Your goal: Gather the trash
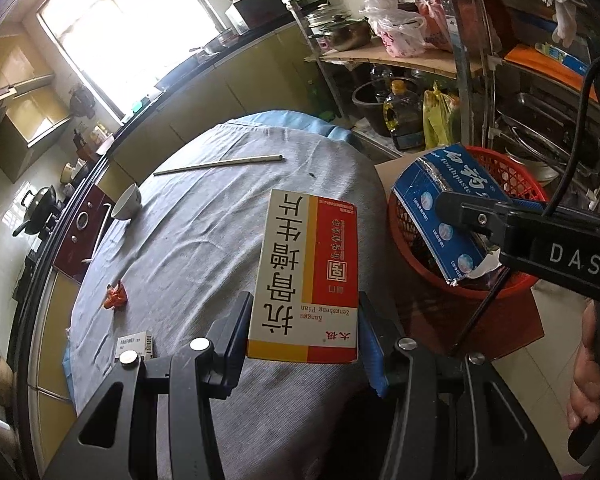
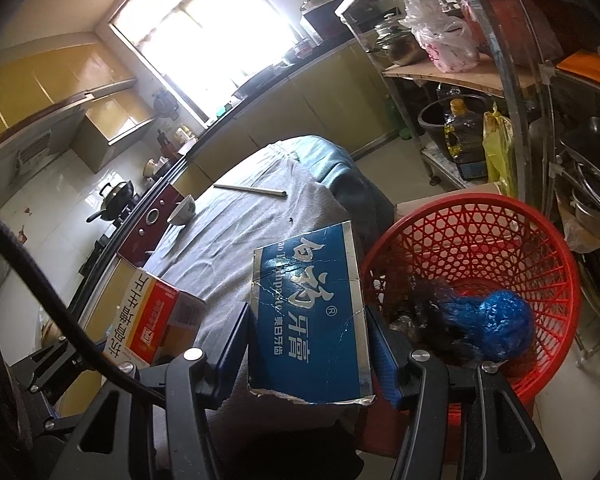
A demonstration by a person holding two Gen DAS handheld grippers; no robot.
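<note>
My left gripper (image 1: 306,332) is shut on a white, red and yellow medicine box (image 1: 308,276), held above the grey-clothed table (image 1: 204,248). My right gripper (image 2: 310,344) is shut on a torn blue toothpaste box (image 2: 308,320), held at the table's right edge beside the red mesh basket (image 2: 500,240). The basket holds a blue plastic bag (image 2: 496,324) and dark trash. In the left wrist view the toothpaste box (image 1: 432,200) hangs over the basket's (image 1: 512,176) rim. A red crumpled wrapper (image 1: 115,296) and a small white box (image 1: 137,344) lie on the table's left side.
A white bowl (image 1: 127,201) and a long metal rod (image 1: 220,164) lie on the table's far part. A metal shelf rack (image 1: 460,92) with pots, bags and an oil bottle (image 1: 400,116) stands behind the basket. The kitchen counter and stove (image 1: 40,208) run along the left.
</note>
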